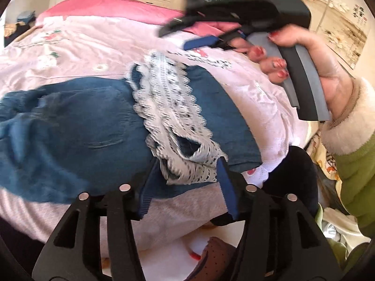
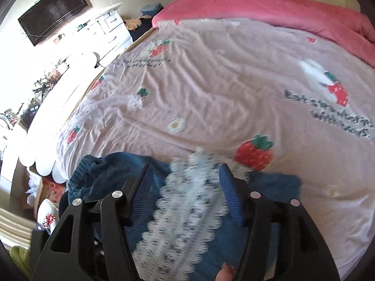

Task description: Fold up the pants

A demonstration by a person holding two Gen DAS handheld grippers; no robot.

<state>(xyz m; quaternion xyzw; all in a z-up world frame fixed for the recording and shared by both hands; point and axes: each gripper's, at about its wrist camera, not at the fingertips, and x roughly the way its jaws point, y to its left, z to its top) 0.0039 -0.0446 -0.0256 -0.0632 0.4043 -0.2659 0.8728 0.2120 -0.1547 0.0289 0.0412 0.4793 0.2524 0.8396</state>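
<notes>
The blue denim pants (image 1: pixel 77 138) lie on the bed (image 1: pixel 77 46), which has a pale pink cover printed with strawberries and dark lettering. In the left wrist view the pants fill the left and centre of the frame, and a band of white lace trim (image 1: pixel 168 107) runs over them from the upper centre down toward the lower centre. The left gripper (image 1: pixel 187 182) stands at the bottom of this frame. Its jaws are spread, with the bunched lower end of the lace lying between the two blue pads; the pads do not seem to press on it.

In the upper right of the same view a hand (image 1: pixel 304 53) with red nails and a green sleeve with a cream cuff holds the right gripper (image 1: pixel 185 35) above the bed; it is blurred.

In the right wrist view the pants sit in the lower centre of the frame and the lace passes between the spread jaws of the right gripper. Its pads stand apart from the lace. A pink blanket (image 2: pixel 269 7) lies at the top, along the far side of the bed.
</notes>
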